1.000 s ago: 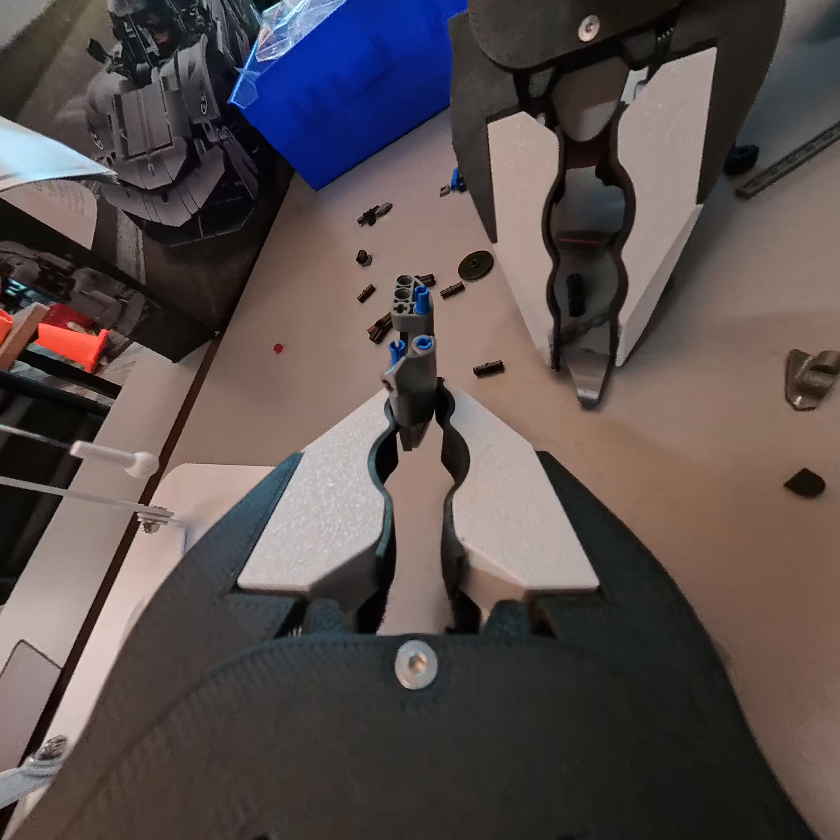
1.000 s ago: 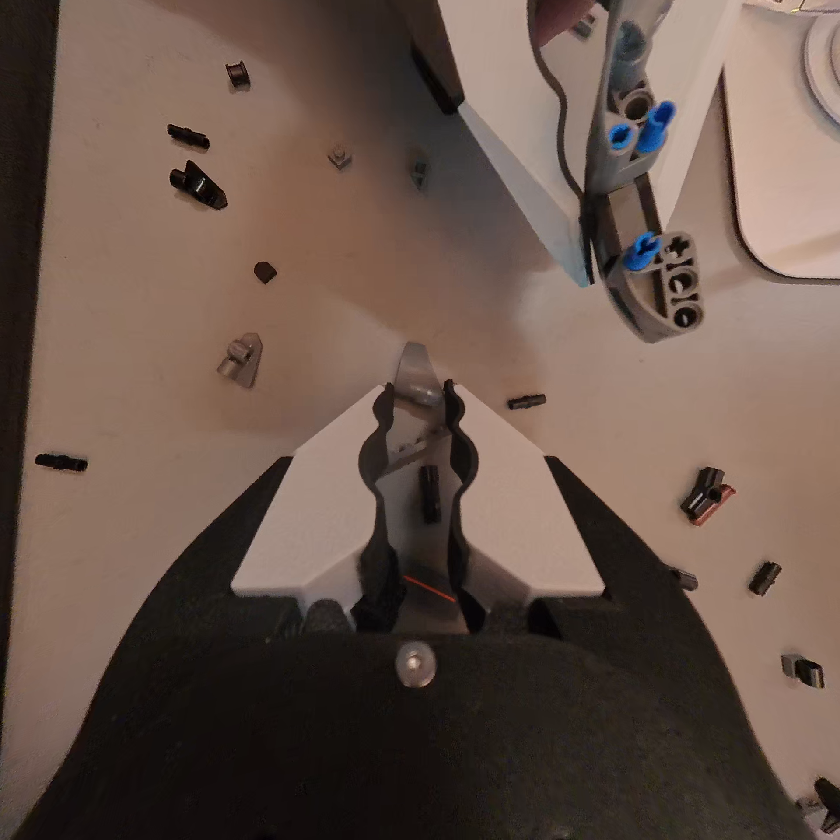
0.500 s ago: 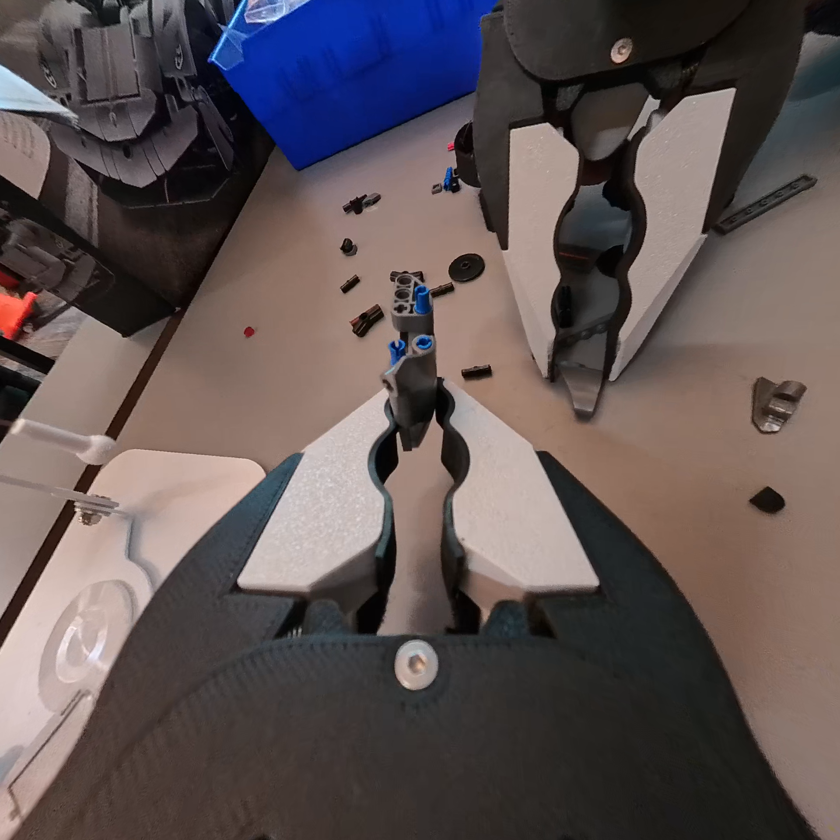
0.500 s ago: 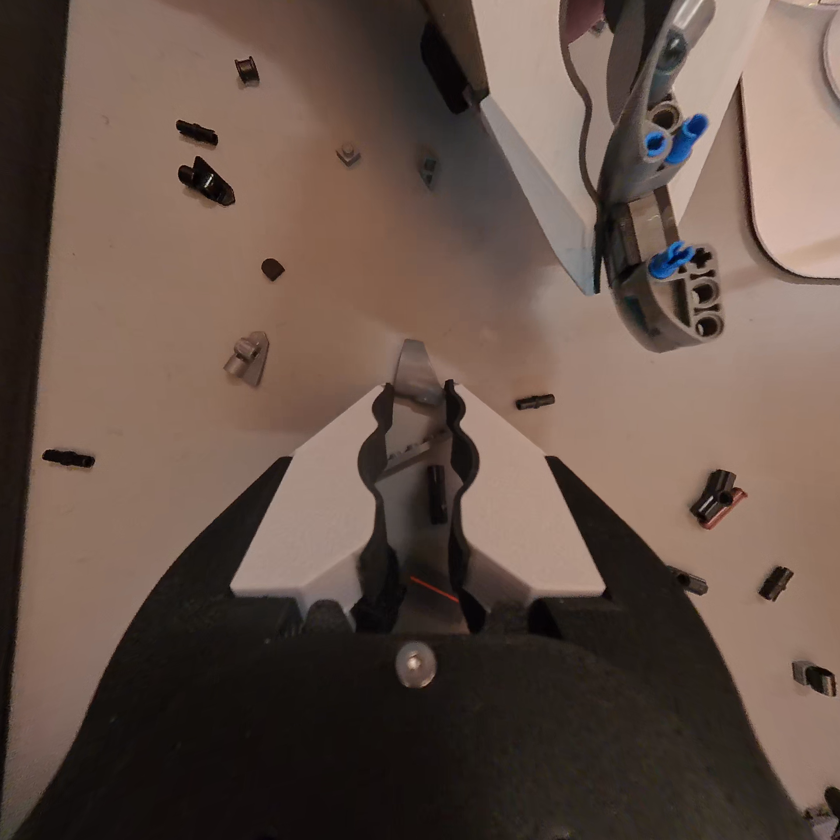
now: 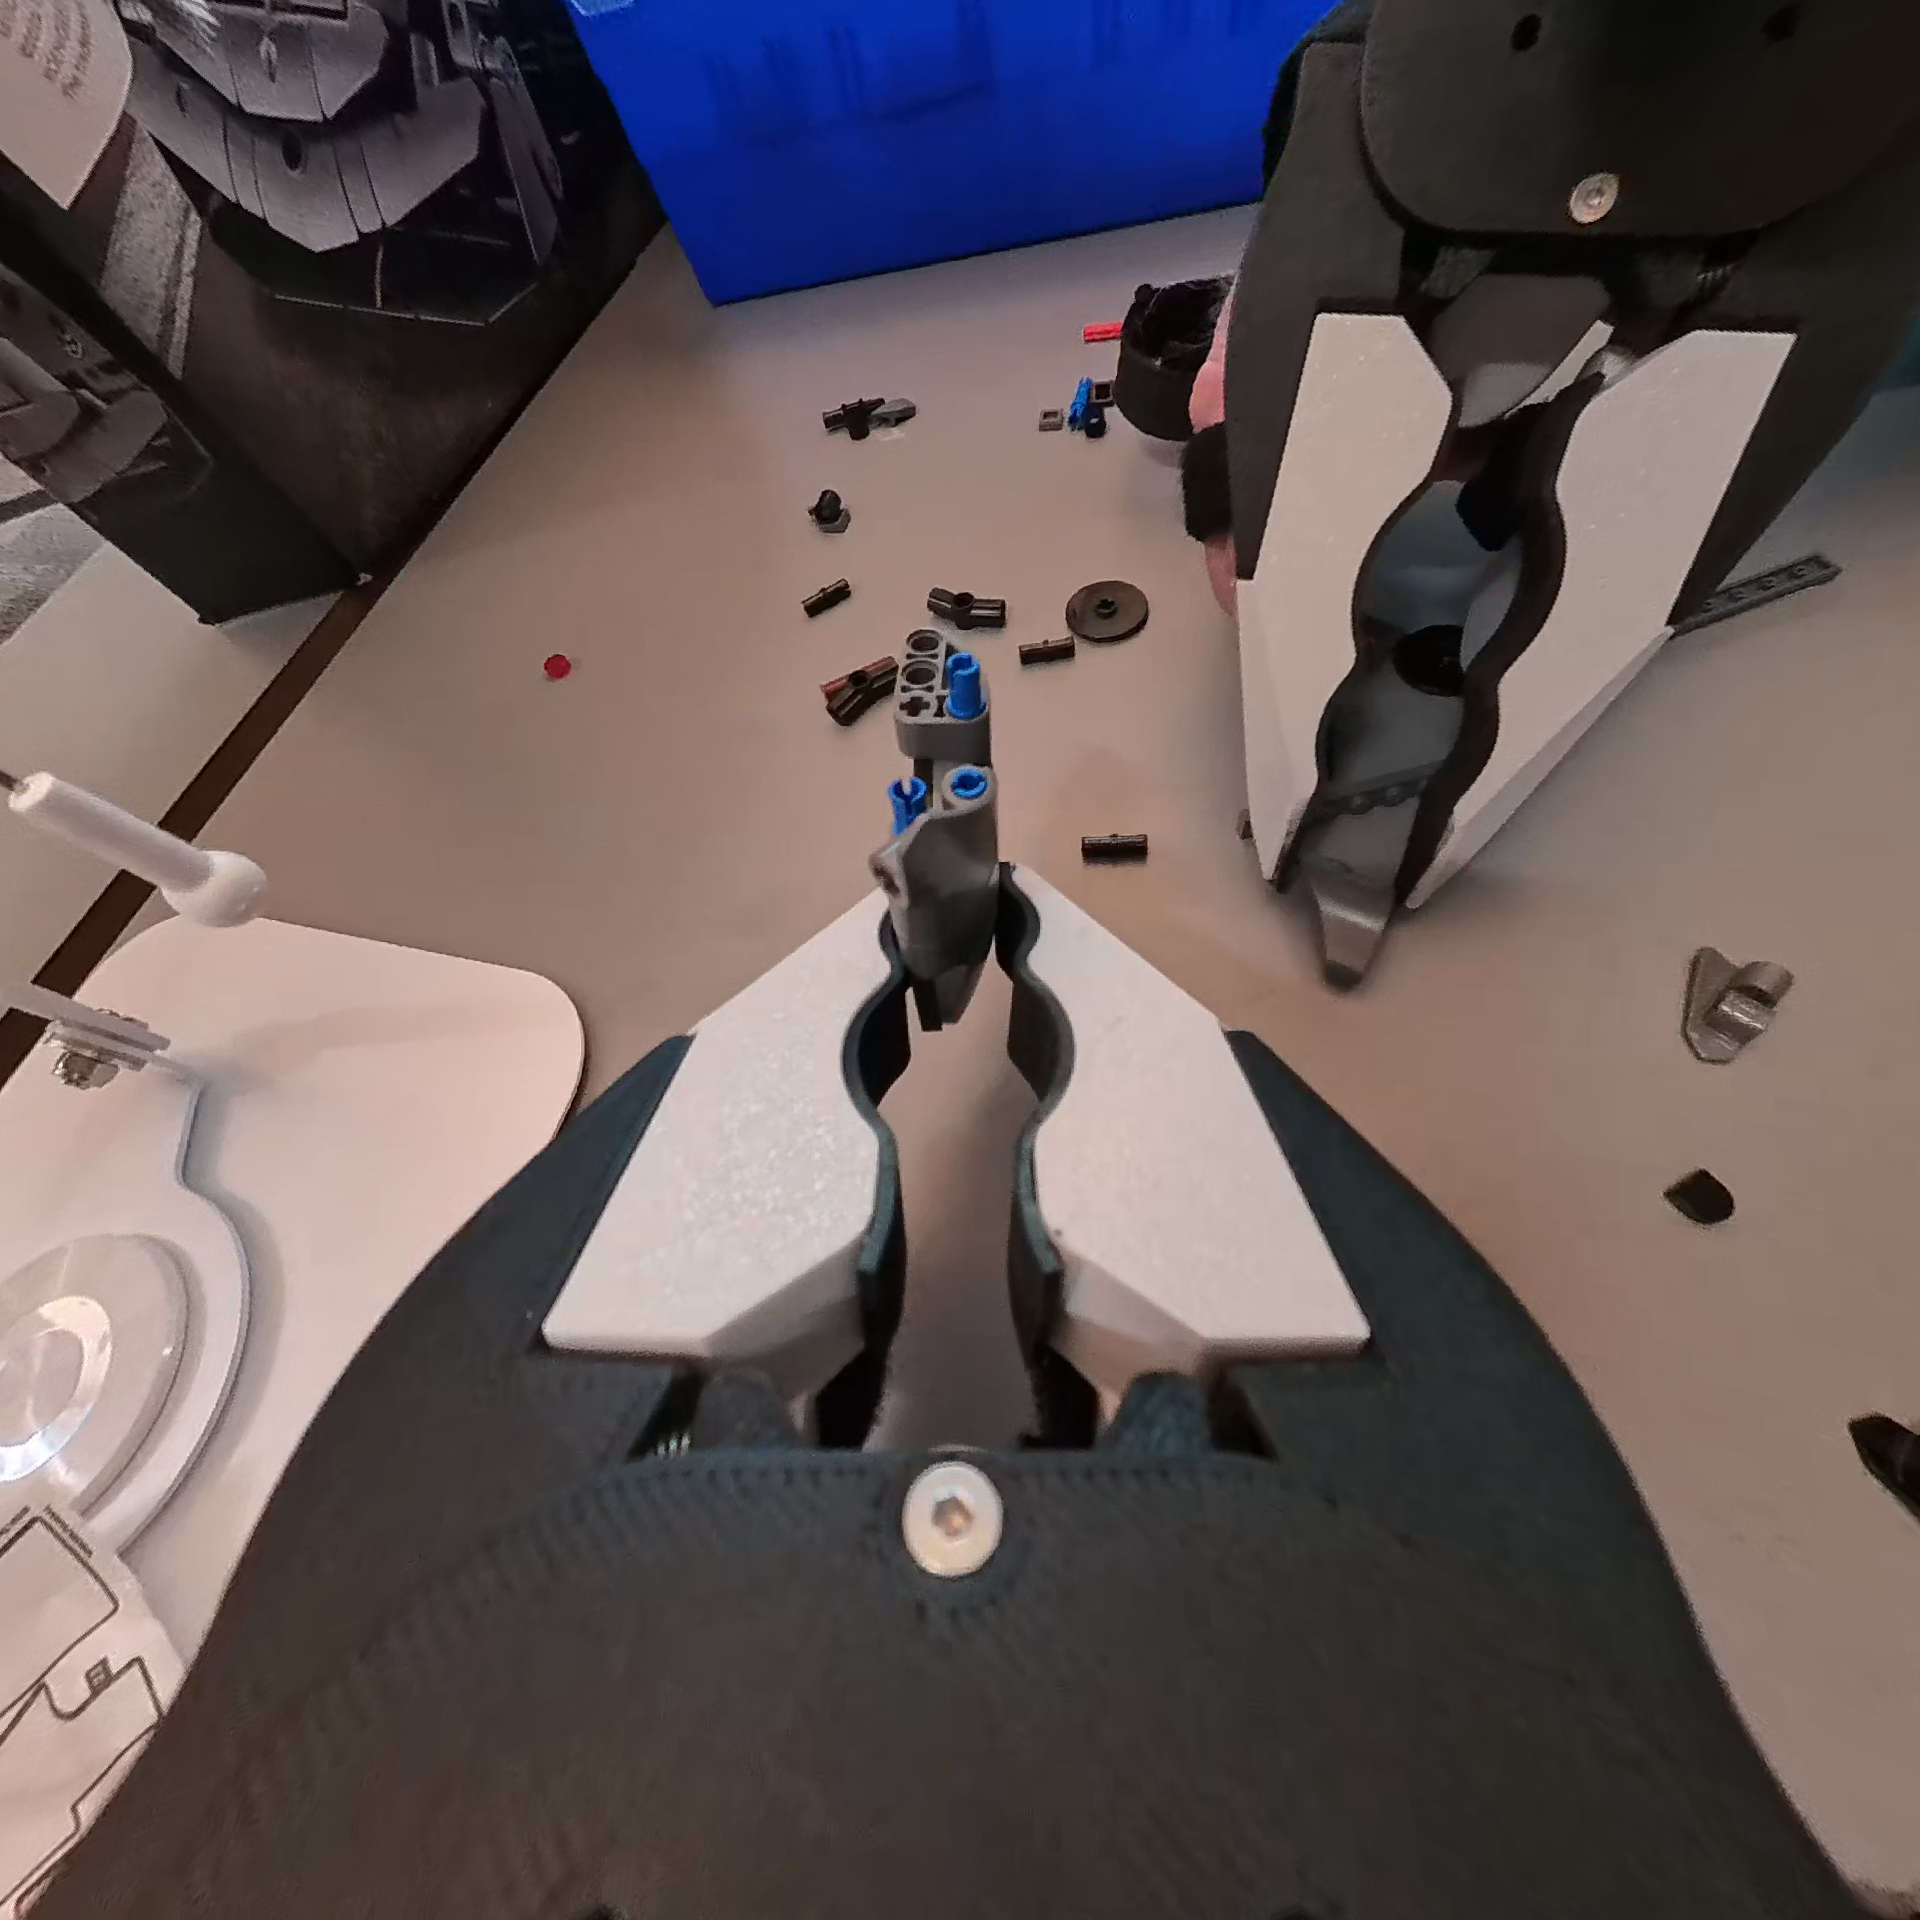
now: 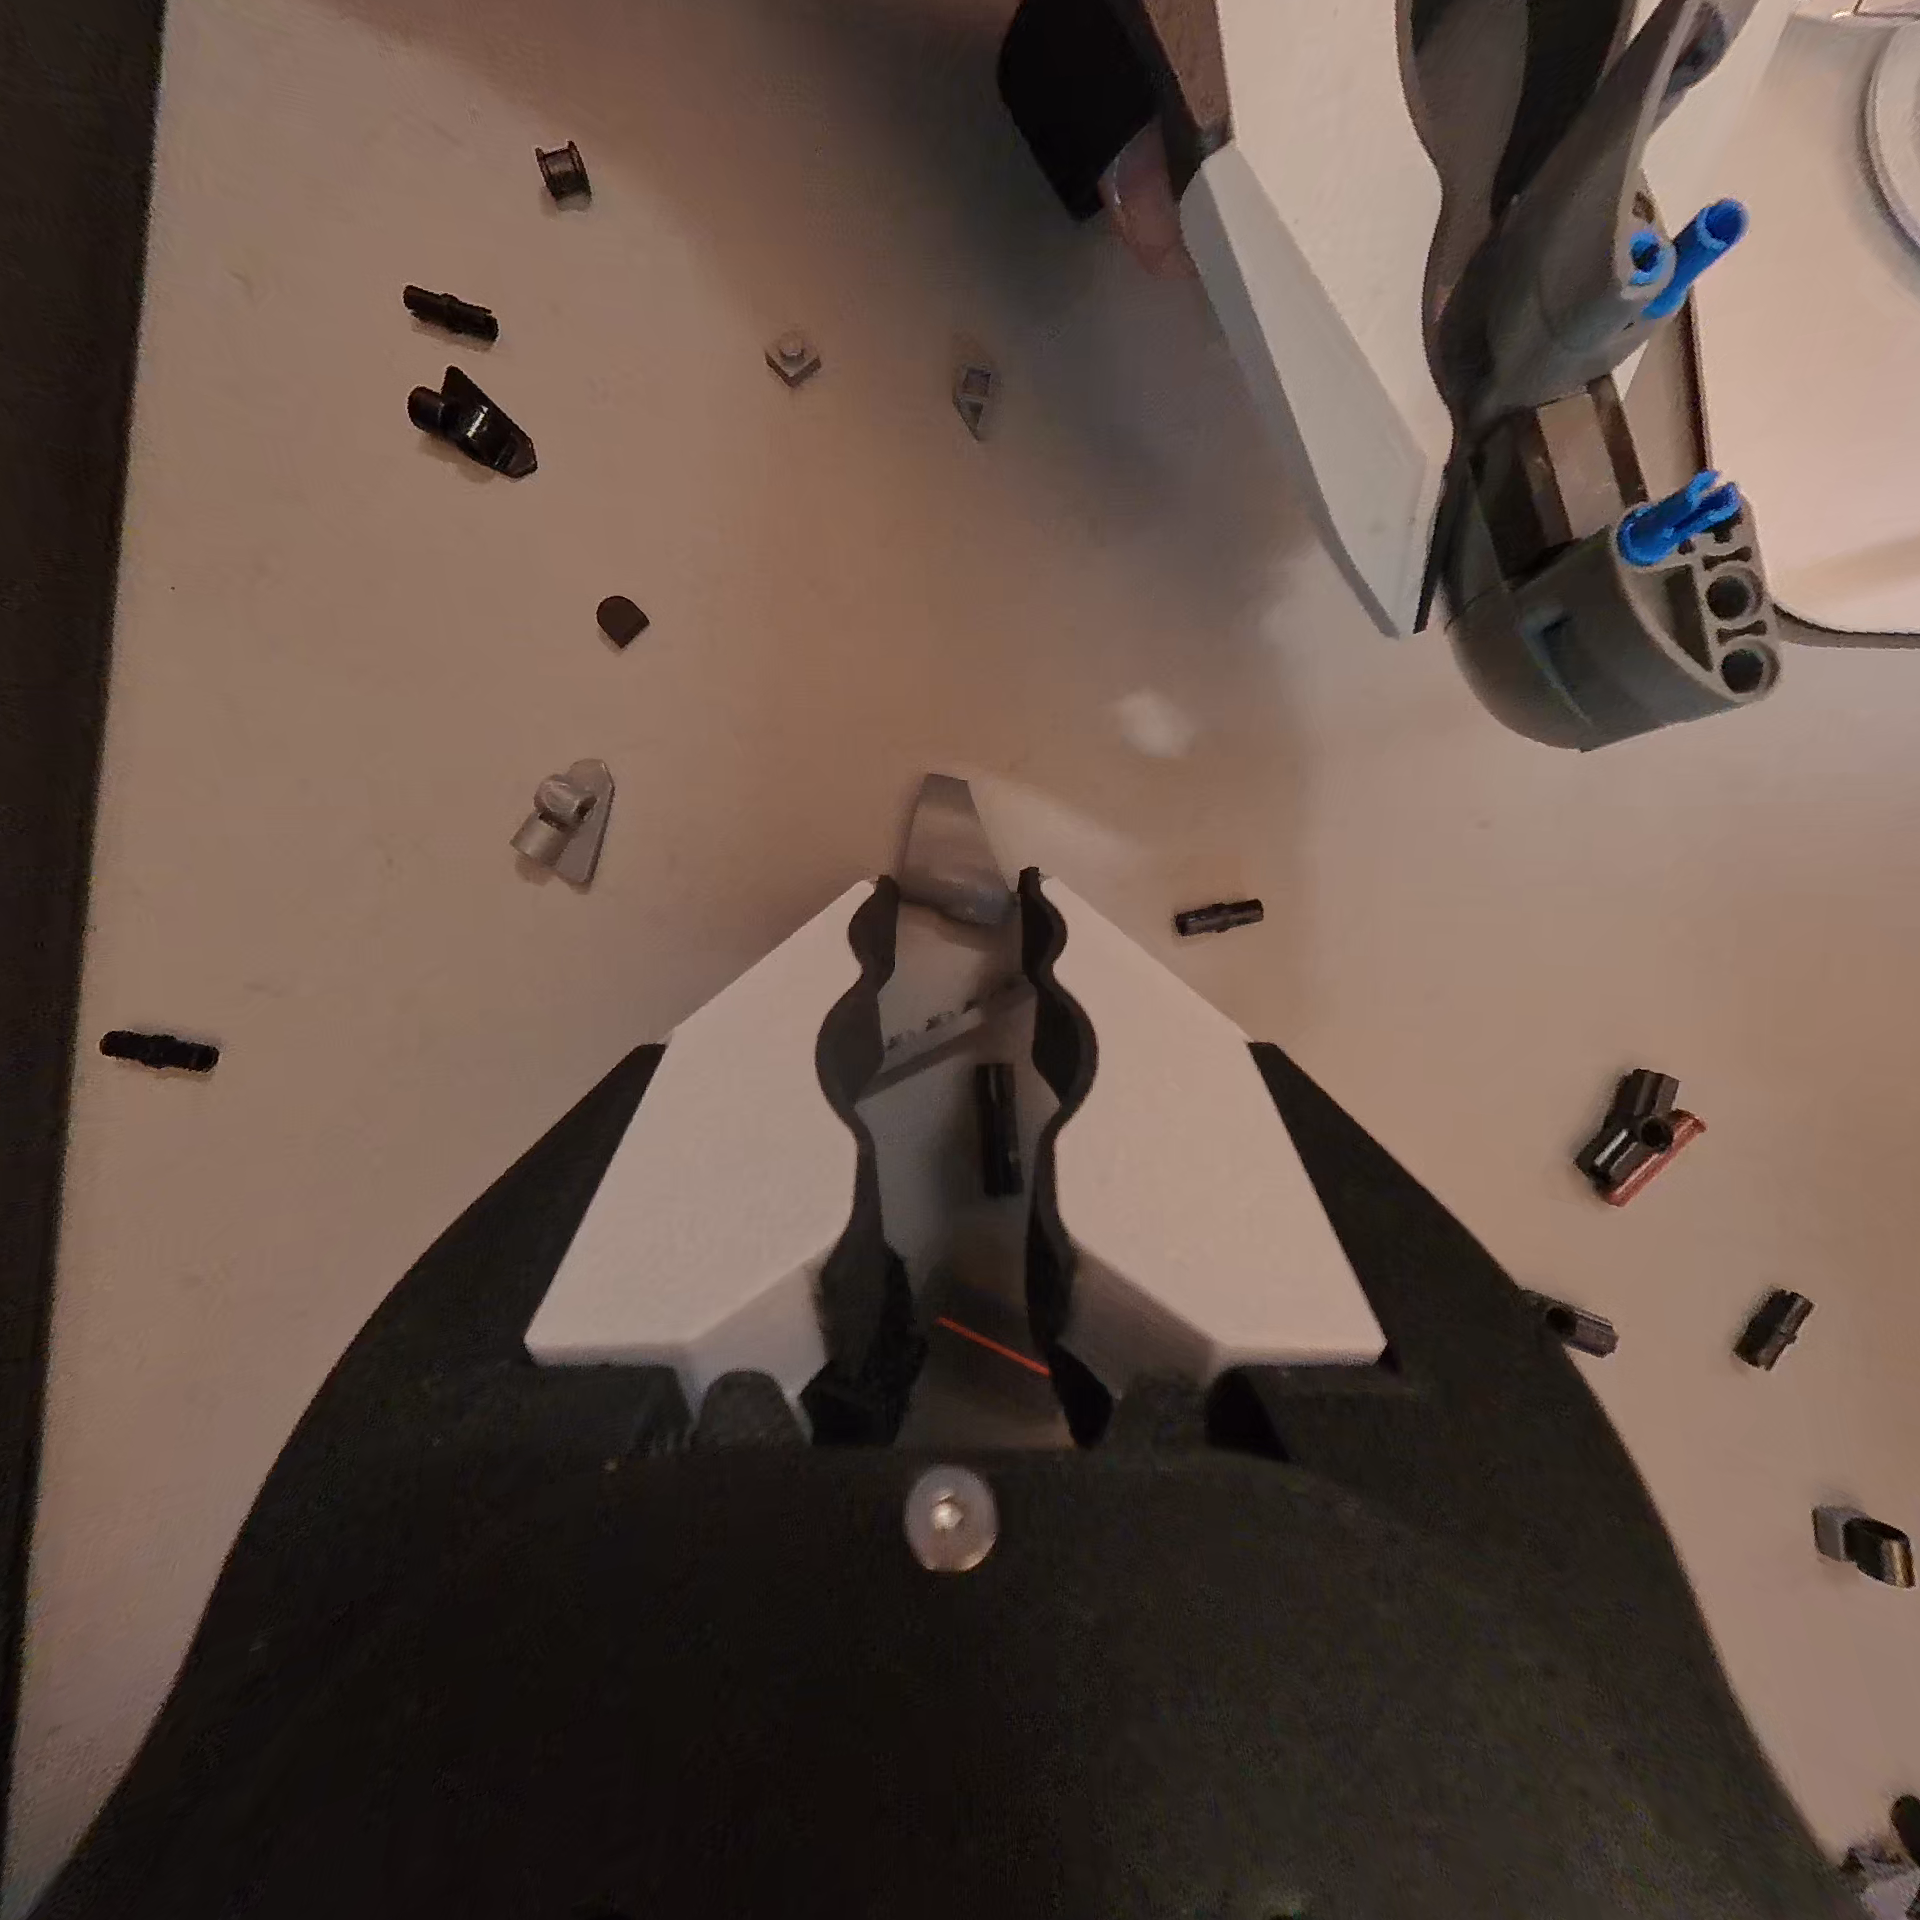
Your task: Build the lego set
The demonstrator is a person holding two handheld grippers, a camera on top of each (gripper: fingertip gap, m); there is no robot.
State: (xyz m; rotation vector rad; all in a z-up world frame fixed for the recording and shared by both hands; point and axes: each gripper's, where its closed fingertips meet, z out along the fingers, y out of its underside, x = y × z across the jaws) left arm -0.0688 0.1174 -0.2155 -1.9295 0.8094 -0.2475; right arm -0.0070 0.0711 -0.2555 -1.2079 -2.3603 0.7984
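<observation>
My left gripper [image 5: 945, 899] is shut on a grey lego assembly [image 5: 940, 821] with blue pins and holds it above the table. The same assembly shows at the upper right of the right wrist view [image 6: 1621, 613], still in the left gripper [image 6: 1455, 561]. My right gripper [image 6: 951, 883] is shut on a thin grey wedge piece [image 6: 943, 842], whose tip pokes out past the fingertips. In the left wrist view the right gripper [image 5: 1345, 883] stands tip-down to the right with the wedge piece [image 5: 1345, 930] touching or just above the table.
Small black pins and connectors [image 5: 961, 608] lie scattered beyond the assembly, with a black disc [image 5: 1109, 610]. A grey winged piece [image 5: 1730, 1003] and a black slope [image 5: 1699, 1195] lie to the right. A blue bin [image 5: 935, 135] and the dark set box [image 5: 312, 208] stand behind. A white stand base [image 5: 312, 1091] is at the left. The left gripper's tips are roughly 9 centimeters from the right gripper's.
My left gripper has pulled back and left with the assembly, away from the right gripper. The right gripper keeps its hold on the wedge piece, its tip staying down by the table.
</observation>
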